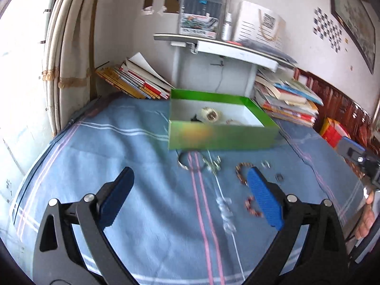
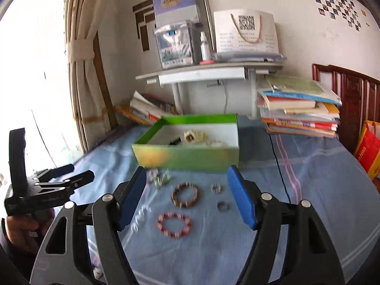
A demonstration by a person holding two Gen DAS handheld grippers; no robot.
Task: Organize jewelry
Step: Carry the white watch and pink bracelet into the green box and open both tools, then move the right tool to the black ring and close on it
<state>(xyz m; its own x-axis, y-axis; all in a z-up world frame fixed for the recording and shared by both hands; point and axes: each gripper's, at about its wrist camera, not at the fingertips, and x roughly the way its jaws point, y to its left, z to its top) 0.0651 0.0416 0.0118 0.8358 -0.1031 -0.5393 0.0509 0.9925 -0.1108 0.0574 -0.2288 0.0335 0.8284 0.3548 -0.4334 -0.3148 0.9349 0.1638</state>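
Bed (image 2: 308, 190) with blue striped sheet carries everything; nothing here is a desk in use, the small shelf table sits behind at the wall. Green box (image 2: 187, 156) sits open near the far edge of the bed, between two book stacks, already holding a cream bead piece (image 2: 193, 136) and a dark clip, so it's likely the sorting target. Loose jewelry lies on the sheet just in front of the box's near wall, spread out flat so each can be taken singly: brown bead bracelet (image 2: 184, 194), pink bead bracelet (image 2: 173, 224) nearer the camera, silver bangle (image 1: 187, 163), clear bead strand (image 1: 225, 210), two small rings (image 2: 216, 188) beside the brown one. Right tool (image 2: 190, 201) hovers above the bracelets, fingers wide apart, holding nothing, probably lining up on the brown bracelet. Left tool (image 1: 190, 197) also spread apart and empty, above the clear strand. Frames are blurry, small pieces hard to identify.
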